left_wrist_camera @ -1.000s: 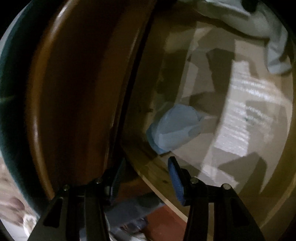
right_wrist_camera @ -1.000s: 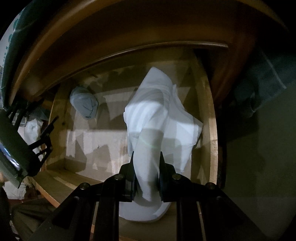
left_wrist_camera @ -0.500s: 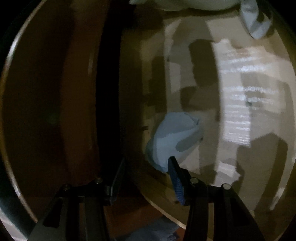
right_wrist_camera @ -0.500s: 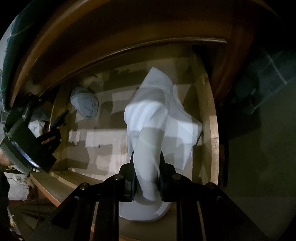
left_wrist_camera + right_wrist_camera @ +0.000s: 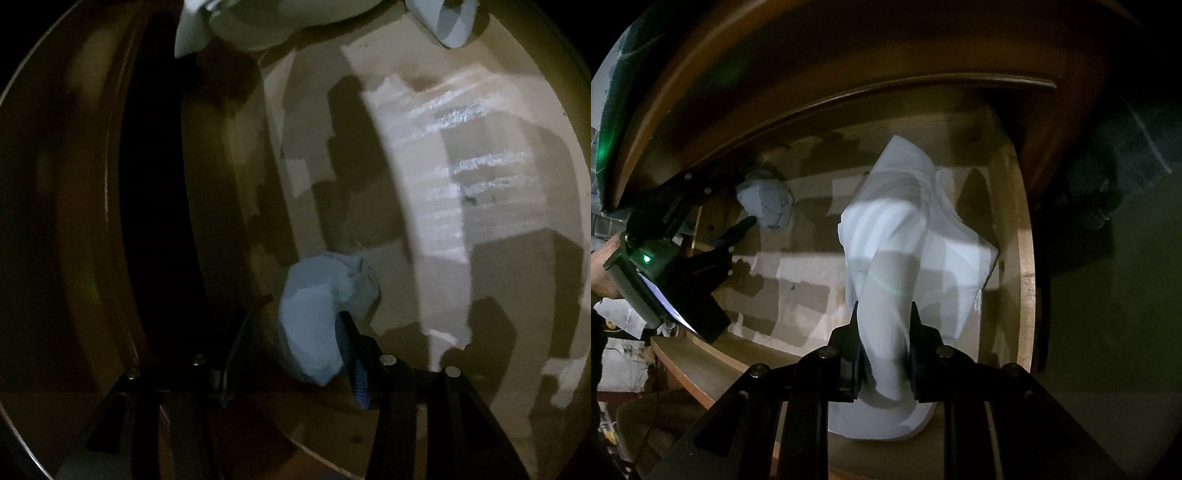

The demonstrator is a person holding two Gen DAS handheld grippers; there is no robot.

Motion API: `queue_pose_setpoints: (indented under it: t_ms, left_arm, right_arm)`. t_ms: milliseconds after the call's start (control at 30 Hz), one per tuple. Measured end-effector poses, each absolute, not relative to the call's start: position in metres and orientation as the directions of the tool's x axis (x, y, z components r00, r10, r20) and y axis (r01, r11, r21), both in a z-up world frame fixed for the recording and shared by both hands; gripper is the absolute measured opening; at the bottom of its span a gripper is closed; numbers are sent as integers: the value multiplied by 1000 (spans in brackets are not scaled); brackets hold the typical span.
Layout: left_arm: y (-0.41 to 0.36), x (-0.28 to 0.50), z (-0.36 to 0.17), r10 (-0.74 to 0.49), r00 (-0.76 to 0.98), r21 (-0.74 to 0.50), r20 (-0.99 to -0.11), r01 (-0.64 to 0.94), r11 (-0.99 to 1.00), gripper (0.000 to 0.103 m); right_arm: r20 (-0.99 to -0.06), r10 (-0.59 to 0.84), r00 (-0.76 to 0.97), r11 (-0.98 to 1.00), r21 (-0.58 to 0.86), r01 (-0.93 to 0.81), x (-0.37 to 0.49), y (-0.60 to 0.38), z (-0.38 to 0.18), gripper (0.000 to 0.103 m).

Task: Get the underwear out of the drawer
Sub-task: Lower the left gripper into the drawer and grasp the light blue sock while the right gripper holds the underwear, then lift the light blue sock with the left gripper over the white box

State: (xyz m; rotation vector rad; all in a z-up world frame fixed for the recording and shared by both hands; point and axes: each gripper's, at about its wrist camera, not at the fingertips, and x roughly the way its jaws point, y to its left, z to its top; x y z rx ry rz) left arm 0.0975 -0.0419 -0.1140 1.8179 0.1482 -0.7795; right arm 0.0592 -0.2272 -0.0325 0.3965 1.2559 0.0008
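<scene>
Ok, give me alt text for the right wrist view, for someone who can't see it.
The right tool is shut on a pale white cloth garment inside an open wooden drawer. At the drawer's far left, the left tool reaches a small crumpled blue-grey cloth bundle.

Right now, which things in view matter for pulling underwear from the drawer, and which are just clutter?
Job:
- white underwear, pinched in the right gripper
- balled blue underwear, between the open left gripper fingers
- wooden drawer, open

Lying about:
- dark cloth outside the drawer's right wall
</scene>
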Motion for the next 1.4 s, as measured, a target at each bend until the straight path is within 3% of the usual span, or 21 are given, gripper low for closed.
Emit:
queue_pose_setpoints:
  t_ms: [533,833,1067,1300,1400]
  left_arm:
    - [-48,93,-132,-223,738,745,-637,515,-423,49]
    - [-75,108,-127,-160,718,724,-677,611,-320,32]
    - [-87,113,-85,-59,549,552,-834,828,-100,30]
    - [-92,128,-56,-22,233,225,-972,954,198,30]
    - [-91,133,-51,-33,261,245,-965,936,252,36]
  right_arm:
    - [-922,228,314,935,298,195,60,-226,-31,18]
    - [-921,233,313,934,301,192,59,-228,-30,18]
    - [-919,233,316,935,302,188,60,-227,-28,19]
    - [-922,225,314,939,291,183,61,-225,-28,19]
    - [-923,225,312,939,290,182,61,-223,-28,19]
